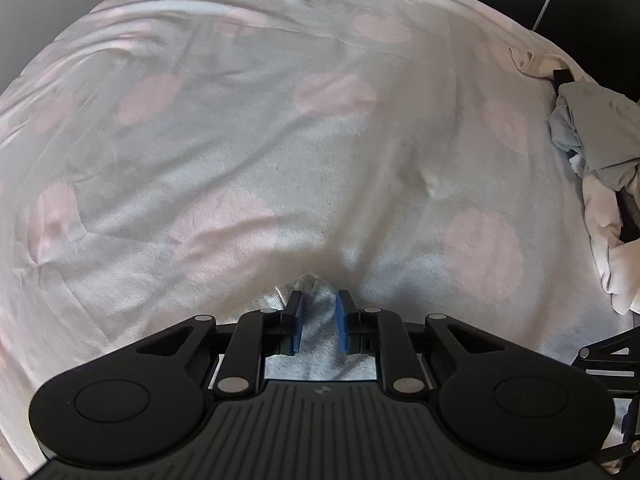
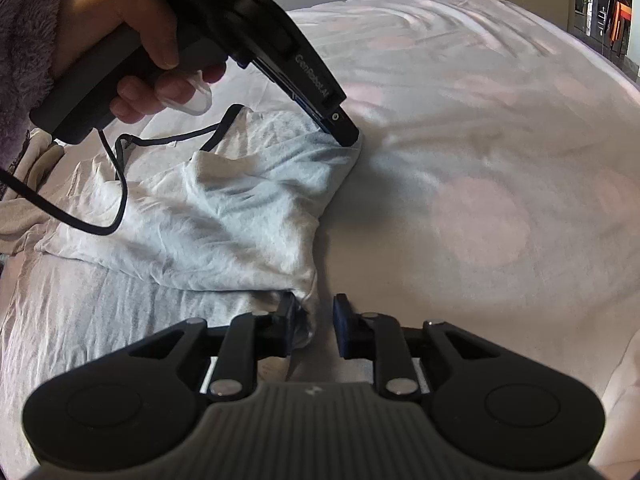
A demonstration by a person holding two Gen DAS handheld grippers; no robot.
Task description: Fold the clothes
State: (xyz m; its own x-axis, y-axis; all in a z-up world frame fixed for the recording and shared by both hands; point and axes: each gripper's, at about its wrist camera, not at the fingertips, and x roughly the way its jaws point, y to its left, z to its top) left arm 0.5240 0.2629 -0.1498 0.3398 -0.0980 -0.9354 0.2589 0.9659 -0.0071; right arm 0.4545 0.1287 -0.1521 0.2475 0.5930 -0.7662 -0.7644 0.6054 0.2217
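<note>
Folding is under way on the bed sheet [image 2: 480,160], pale w/ faint pink blobs, and a light grey garment [image 2: 208,216] w/ dark neckline trim is being worked at two corners. L gripper [image 1: 320,312]: a bunched tip of the grey cloth is seen between the blue pads [image 1: 341,316]; jaws stand narrow, fabric looks pinched, so it's read as clamped on the garment. From the R wrist view that same L gripper [image 2: 347,135] is seen planted at the garment's far corner, tool held by a hand [image 2: 132,40] in a fuzzy purple sleeve [image 2: 28,40], cable [image 2: 116,184] trailing over the cloth.

R gripper [image 2: 314,328]: jaws parted w/ a clear gap; the garment's near corner is lying against the left finger only, right pad well clear of it. No pinch is seen, so it's counted as open, cloth merely between the fingers.

A heap of other clothes [image 1: 600,184] is piled at the sheet's right edge, well apart from the work.

Risks, as judged: if the L side is lifted while the R corner is ungripped, the hem would be dragged unevenly and the fold skewed. The L pinch is on a thin bunched tip, so slip-out under tension is likely. The sheet could get caught w/ the cloth if jaws are shut low. The cable may snag the neckline
</note>
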